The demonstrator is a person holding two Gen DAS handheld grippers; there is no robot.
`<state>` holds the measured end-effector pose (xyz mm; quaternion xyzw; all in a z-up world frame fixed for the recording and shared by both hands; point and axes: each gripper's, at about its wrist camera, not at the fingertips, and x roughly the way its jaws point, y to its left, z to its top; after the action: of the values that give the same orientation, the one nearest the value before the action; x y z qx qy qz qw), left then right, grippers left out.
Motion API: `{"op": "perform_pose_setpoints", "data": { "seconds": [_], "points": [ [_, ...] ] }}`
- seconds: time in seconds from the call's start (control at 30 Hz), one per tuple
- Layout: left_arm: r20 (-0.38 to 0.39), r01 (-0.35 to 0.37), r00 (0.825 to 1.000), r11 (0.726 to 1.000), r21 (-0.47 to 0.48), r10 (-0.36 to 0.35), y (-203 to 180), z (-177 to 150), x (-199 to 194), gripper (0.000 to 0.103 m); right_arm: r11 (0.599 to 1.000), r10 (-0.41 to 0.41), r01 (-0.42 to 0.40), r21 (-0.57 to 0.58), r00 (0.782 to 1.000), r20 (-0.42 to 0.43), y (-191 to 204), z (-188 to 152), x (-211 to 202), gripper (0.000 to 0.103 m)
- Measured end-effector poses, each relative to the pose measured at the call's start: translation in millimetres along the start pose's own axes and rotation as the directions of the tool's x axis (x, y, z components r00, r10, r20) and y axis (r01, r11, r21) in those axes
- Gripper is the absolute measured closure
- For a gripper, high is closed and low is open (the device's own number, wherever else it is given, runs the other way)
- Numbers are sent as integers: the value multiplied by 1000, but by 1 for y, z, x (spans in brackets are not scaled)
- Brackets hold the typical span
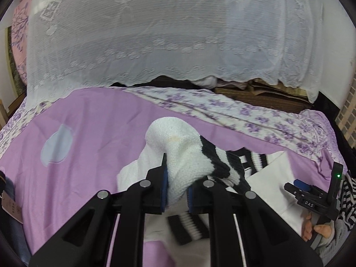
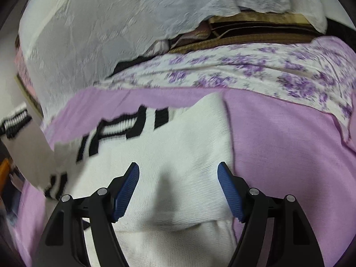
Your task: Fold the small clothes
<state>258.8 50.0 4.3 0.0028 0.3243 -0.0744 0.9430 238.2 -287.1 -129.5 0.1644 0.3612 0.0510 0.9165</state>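
Note:
A small white knitted garment with black-and-white striped trim lies on a purple bedsheet [image 1: 89,138]. My left gripper [image 1: 176,178] is shut on a bunched white part of the garment [image 1: 178,146] and holds it lifted above the sheet, with the striped cuff [image 1: 222,162] hanging to its right. My right gripper [image 2: 178,178] is open, its blue pads [image 2: 126,191] spread just above the flat white body of the garment [image 2: 178,138], holding nothing. The right gripper also shows in the left wrist view [image 1: 311,191] at the far right.
A floral purple-and-white sheet border [image 1: 255,115] runs along the far side of the bed. A white lace curtain [image 1: 155,33] hangs behind it over dark brown wooden furniture [image 1: 267,98]. A pale blue patch [image 1: 56,146] marks the sheet at left.

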Motion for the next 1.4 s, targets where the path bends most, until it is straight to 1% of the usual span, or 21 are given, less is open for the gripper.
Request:
{"op": "perform_pose_setpoints", "data": {
  "seconds": [0.1, 0.17, 0.23, 0.27, 0.4, 0.5, 0.57, 0.67, 0.7, 0.77, 0.8, 0.87, 0.9, 1.0, 1.07, 1.1, 1.13, 1.2, 1.23, 1.3, 1.4],
  "points": [
    [2, 22, 1000, 1000, 18, -22, -23, 2, 2, 91, 988, 104, -105, 116, 994, 15, -12, 6, -11, 30],
    [1, 35, 999, 999, 27, -35, -36, 2, 4, 91, 961, 210, -209, 183, 978, 13, -15, 8, -14, 30],
    [-3, 53, 999, 998, 38, -53, -52, 0, 6, 91, 910, 345, -335, 245, 939, 3, -14, 9, -16, 29],
    [-4, 59, 998, 997, 45, -59, -60, -1, 8, 91, 868, 428, -409, 282, 904, -3, -12, 9, -15, 29],
    [-15, 81, 997, 993, 87, -80, -95, -12, 15, 91, 728, 605, -558, 398, 796, 11, -7, 6, -12, 23],
    [-25, 99, 995, 989, 107, -97, -116, -19, 20, 91, 675, 659, -598, 432, 752, 10, 3, 3, -10, 22],
    [-37, 120, 993, 986, 115, -116, -129, -25, 24, 91, 653, 676, -606, 453, 737, 10, 7, 0, -6, 22],
    [-51, 134, 990, 981, 139, -128, -148, -35, 29, 91, 626, 684, -615, 479, 728, 41, 7, -2, -5, 23],
    [-59, 138, 990, 980, 146, -131, -153, -39, 31, 91, 625, 683, -618, 477, 729, 50, 8, -1, -5, 26],
    [-71, 144, 988, 978, 153, -135, -160, -45, 35, 91, 629, 673, -617, 474, 737, 66, 3, 0, -8, 44],
    [-76, 142, 988, 977, 158, -131, -164, -48, 37, 91, 636, 661, -611, 471, 747, 76, 1, 1, -9, 57],
    [-83, 121, 991, 978, 172, -108, -169, -55, 42, 91, 675, 618, -583, 452, 782, 85, -4, 2, -13, 73],
    [-90, 119, 990, 978, 172, -105, -170, -58, 45, 91, 711, 582, -556, 430, 809, 84, -6, 3, -14, 86],
    [-117, 123, 988, 978, 168, -104, -170, -64, 52, 89, 774, 511, -499, 390, 856, 82, -10, 8, -15, 91],
    [-133, 117, 987, 975, 187, -93, -170, -71, 55, 82, 829, 448, -447, 335, 891, 81, -10, 12, -18, 92],
    [-134, 106, 988, 974, 202, -80, -170, -75, 54, 71, 866, 394, -401, 299, 915, 85, -10, 15, -23, 93],
    [-127, 91, 990, 972, 217, -64, -170, -78, 51, 51, 897, 343, -354, 264, 935, 92, -12, 18, -26, 93],
    [-82, 32, 997, 965, 259, -11, -165, -85, 43, 31, 933, 263, -278, 227, 960, 93, -17, 22, -28, 93],
    [-54, 2, 998, 959, 283, 13, -160, -89, 38, 26, 945, 228, -243, 217, 969, 91, -21, 23, -26, 93],
    [-38, -30, 998, 954, 299, 44, -148, -92, 32, 21, 961, 176, -187, 205, 982, 69, -29, 24, -18, 93],
    [-40, -102, 992, 957, 272, 118, -121, -90, 32, 15, 966, 122, -117, 231, 993, -5, -42, 17, 1, 93]
  ]
}}
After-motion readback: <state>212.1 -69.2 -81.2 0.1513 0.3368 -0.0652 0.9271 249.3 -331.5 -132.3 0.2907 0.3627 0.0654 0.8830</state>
